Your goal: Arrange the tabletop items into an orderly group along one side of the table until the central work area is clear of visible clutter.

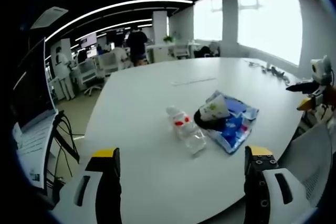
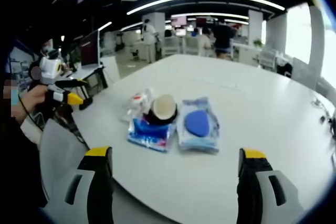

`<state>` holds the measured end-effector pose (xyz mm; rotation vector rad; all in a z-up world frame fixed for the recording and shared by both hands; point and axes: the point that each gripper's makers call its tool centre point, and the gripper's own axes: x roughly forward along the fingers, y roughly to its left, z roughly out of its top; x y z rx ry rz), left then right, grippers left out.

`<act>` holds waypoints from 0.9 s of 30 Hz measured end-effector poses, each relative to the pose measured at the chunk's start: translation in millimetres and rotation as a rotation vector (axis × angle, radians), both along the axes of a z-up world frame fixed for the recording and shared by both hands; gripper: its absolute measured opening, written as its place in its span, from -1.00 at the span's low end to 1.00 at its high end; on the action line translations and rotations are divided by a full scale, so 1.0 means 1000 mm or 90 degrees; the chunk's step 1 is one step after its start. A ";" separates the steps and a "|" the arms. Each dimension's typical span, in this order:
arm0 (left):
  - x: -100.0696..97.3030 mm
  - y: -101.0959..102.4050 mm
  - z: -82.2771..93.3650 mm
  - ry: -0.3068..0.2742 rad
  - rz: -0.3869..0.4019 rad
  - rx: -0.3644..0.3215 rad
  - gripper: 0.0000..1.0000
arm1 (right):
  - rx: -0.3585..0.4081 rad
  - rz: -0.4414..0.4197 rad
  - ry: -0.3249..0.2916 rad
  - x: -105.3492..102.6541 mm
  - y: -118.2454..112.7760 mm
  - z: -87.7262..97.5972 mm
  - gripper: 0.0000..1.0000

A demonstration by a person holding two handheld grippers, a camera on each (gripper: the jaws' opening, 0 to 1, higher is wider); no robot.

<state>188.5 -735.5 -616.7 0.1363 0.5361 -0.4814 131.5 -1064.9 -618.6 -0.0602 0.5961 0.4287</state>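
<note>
Though labels blur, red-labelled bottle (image 1: 186, 129) beside blue packets (image 2: 198, 124) — white table (image 1: 157, 98)

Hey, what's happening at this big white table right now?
A person stands at the white table with a two-jaw gripper in each hand. Both the left gripper and right gripper hover open over the table edge, holding nothing. The items sit untouched in a cluster: a clear plastic bottle lying on its side, a cup and two blue packets.
</note>
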 end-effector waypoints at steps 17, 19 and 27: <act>0.005 0.000 -0.005 0.012 0.007 0.019 0.90 | -0.008 0.002 0.003 0.005 0.002 -0.003 0.91; 0.006 -0.001 -0.005 0.014 0.007 0.009 0.89 | -0.009 0.006 0.009 0.004 0.004 -0.005 0.91; 0.010 0.001 -0.005 0.017 0.013 -0.001 0.86 | 0.015 -0.001 0.007 0.007 0.007 -0.005 0.92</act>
